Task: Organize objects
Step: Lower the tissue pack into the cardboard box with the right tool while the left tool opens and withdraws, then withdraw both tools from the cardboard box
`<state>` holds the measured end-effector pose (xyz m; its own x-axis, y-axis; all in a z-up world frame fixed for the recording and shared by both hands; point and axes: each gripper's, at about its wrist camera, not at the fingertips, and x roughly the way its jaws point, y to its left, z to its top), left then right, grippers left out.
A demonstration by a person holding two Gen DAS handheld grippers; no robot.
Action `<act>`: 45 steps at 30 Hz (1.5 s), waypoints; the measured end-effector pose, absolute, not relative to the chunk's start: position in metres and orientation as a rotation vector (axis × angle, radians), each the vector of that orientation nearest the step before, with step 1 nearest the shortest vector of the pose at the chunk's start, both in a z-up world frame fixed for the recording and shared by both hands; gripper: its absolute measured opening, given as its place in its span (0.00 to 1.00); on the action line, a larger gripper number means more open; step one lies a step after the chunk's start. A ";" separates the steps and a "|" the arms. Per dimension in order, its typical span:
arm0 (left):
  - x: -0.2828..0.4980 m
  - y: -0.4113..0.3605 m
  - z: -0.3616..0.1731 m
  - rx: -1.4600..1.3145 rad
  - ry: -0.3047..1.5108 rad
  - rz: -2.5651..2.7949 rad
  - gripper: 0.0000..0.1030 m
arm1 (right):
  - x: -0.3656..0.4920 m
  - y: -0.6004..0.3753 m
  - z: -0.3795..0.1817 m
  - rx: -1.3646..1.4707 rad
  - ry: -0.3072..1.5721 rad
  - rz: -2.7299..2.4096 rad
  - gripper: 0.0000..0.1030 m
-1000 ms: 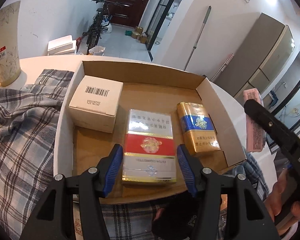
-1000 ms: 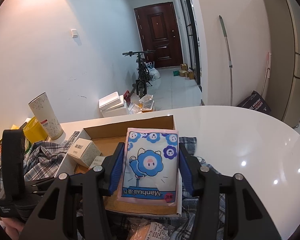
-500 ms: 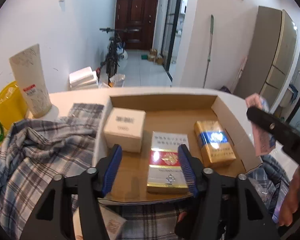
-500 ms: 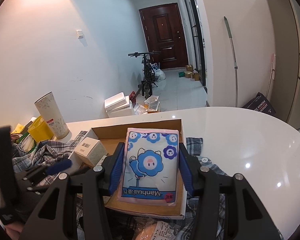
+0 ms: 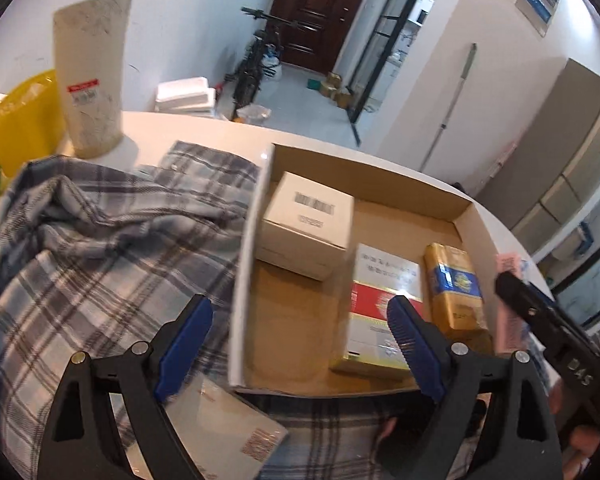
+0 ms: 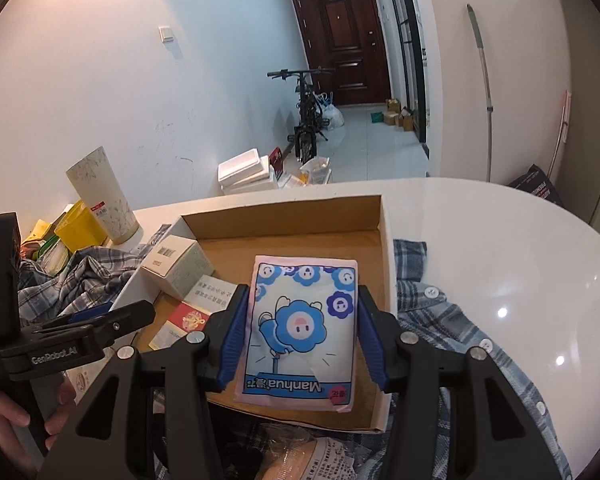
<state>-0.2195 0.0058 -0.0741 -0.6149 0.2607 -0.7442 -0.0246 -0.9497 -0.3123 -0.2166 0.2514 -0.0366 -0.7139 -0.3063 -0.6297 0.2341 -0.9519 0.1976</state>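
Observation:
My left gripper [image 5: 300, 344] hangs over the near left wall of the cardboard box [image 5: 364, 172], its jaws opening wide with nothing gripped. Inside the box lie a white barcoded carton [image 5: 306, 220], a red-and-white pack [image 5: 380, 300] and a gold pack [image 5: 452, 288]. My right gripper [image 6: 302, 320] is shut on a pink tissue packet [image 6: 302, 344] printed with blue flowers. It holds the packet above the right part of the box [image 6: 284, 216]. The packet hides the gold pack in the right wrist view.
A plaid shirt [image 5: 80, 240] is bunched left of the box and runs under it. A tall cream cup [image 5: 92, 76] and a yellow tub [image 5: 20, 128] stand at the far left. A flat printed packet [image 5: 220, 420] lies below my left gripper. The white table [image 6: 500, 248] stretches to the right.
The left jaws have spread away from the red-and-white pack, which stays in the box, and that gripper has pulled back to the left. The right gripper has sunk slightly with its packet.

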 end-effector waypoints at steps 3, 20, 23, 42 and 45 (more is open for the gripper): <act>-0.213 0.018 -0.072 -1.278 -0.347 2.652 0.88 | -0.216 0.250 -0.038 1.013 -0.126 -2.670 0.49; -0.159 0.046 -0.015 -1.006 0.045 2.865 0.88 | -0.179 0.265 0.027 0.801 -0.146 -2.780 0.74; -0.131 0.050 0.001 -0.904 0.181 2.897 0.88 | -0.161 0.271 0.049 0.755 -0.182 -2.757 0.75; -0.009 0.046 0.051 -0.509 0.127 2.934 1.00 | -0.037 0.292 0.071 0.600 -0.186 -2.762 1.00; -0.006 0.040 0.044 -0.475 0.129 2.972 1.00 | -0.037 0.294 0.059 0.609 -0.133 -2.802 1.00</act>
<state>-0.0056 0.0401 0.0436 -0.9422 0.1141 -0.3151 -0.1409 -0.9880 0.0636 -0.0373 0.2942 0.0586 -0.8750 -0.2810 -0.3942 0.2423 -0.9592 0.1459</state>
